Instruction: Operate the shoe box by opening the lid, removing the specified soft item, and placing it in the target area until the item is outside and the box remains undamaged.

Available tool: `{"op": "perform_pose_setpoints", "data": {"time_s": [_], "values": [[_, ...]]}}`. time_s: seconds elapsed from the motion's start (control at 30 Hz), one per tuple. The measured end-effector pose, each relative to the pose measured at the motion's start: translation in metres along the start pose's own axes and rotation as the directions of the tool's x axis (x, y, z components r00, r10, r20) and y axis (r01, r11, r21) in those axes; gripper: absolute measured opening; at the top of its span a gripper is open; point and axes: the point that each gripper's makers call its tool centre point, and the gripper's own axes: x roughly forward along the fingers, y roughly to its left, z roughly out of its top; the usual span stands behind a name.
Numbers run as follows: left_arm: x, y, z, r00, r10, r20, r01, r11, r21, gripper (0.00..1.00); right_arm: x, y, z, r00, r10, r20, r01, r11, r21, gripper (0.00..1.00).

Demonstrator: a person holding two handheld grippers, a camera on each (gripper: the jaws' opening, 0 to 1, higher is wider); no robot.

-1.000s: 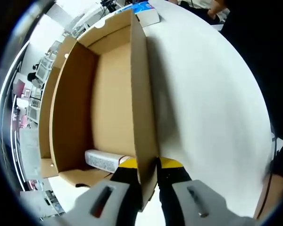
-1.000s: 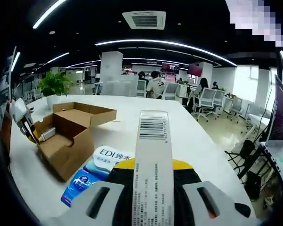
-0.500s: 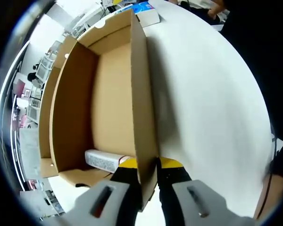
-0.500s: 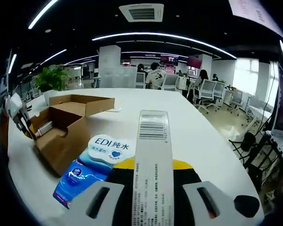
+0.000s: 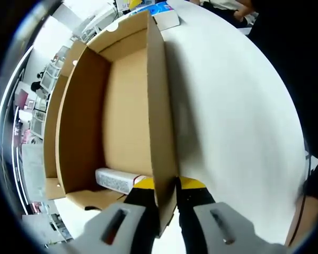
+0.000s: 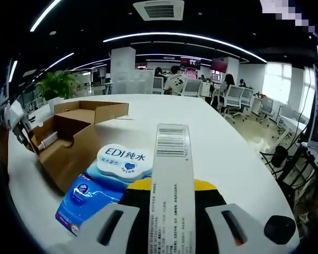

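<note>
Clamping one shoe box (image 5: 122,106) wall, left hand-held gripper (image 5: 166,185); right hand-held gripper (image 6: 172,182) grasps one white packet (image 6: 171,180).

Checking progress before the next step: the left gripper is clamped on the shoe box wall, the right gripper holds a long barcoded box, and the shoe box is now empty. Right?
Not quite: the shoe box is not empty. The left gripper view shows a small grey box lying at its near end. The left gripper does clamp the wall, and the right gripper holds the long barcoded box.
</note>
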Motion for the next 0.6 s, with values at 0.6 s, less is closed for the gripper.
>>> {"op": "perform_pose_setpoints", "data": {"time_s": [0.6], "values": [[0.0002,-0.0004,-0.0002,1.000,0.002,-0.002,-0.002,1.000,0.000,0.10,0.0021,-0.0005,-0.0066,1.000,-0.002,-0.018,0.002,1.000,-0.006,0.21]]}}
